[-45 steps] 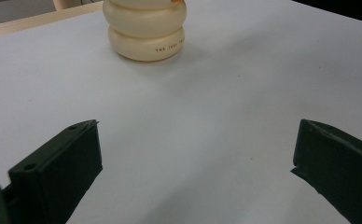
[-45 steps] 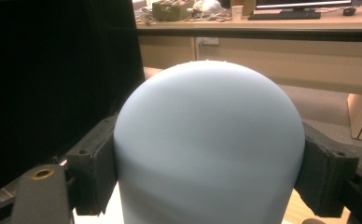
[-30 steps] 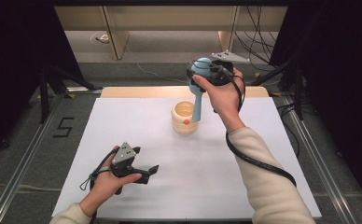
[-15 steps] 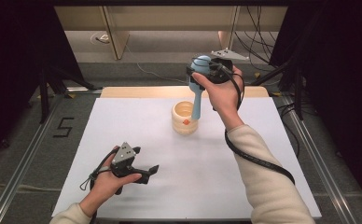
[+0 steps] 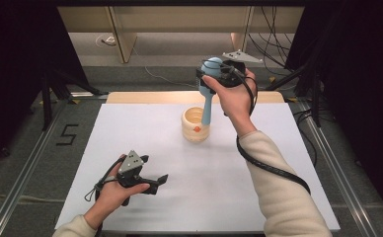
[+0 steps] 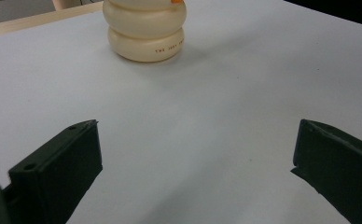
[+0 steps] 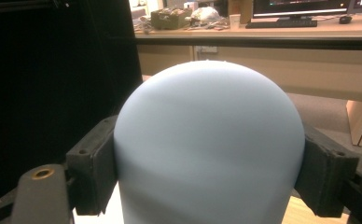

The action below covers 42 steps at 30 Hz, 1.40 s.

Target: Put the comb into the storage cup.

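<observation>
The right tool is clamped on the pestle's smooth, rounded blue head, likely slippery; the cream mortar sits below. The left tool rests agape.

White table, grey floor marked "5", wooden desk with monitor behind.

The left hand-held gripper stands open over the white table, the cream ribbed cup well ahead.
</observation>
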Each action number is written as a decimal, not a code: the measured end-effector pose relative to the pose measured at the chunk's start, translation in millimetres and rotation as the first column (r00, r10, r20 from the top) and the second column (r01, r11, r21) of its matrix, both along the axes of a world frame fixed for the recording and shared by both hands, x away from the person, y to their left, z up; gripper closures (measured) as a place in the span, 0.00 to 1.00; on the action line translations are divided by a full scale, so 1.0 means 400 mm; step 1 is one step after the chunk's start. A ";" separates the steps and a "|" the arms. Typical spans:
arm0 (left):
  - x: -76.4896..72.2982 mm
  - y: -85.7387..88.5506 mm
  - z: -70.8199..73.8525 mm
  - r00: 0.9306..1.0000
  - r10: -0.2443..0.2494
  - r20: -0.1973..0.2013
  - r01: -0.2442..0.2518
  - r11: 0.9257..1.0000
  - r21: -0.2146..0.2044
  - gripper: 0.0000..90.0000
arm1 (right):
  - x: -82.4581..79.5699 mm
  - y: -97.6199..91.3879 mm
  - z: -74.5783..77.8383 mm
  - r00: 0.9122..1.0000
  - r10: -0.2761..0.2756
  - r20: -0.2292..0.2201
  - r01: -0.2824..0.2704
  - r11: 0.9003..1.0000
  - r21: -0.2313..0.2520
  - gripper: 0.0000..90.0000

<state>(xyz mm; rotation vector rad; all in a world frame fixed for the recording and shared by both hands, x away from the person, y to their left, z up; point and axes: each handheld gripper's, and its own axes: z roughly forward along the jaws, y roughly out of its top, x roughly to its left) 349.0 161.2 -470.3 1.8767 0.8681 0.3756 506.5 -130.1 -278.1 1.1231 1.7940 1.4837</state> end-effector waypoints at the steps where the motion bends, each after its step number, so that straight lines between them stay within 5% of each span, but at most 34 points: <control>1: 0.000 0.000 0.000 1.000 0.000 0.000 0.000 1.000 0.000 0.01 | 0.000 0.000 0.000 1.000 -0.001 0.001 0.001 1.000 0.000 0.23; 42: 0.003 0.005 0.002 1.000 0.007 0.004 -0.007 1.000 -0.004 0.01 | 0.020 0.026 0.000 0.999 -0.012 0.034 0.011 1.000 0.006 0.23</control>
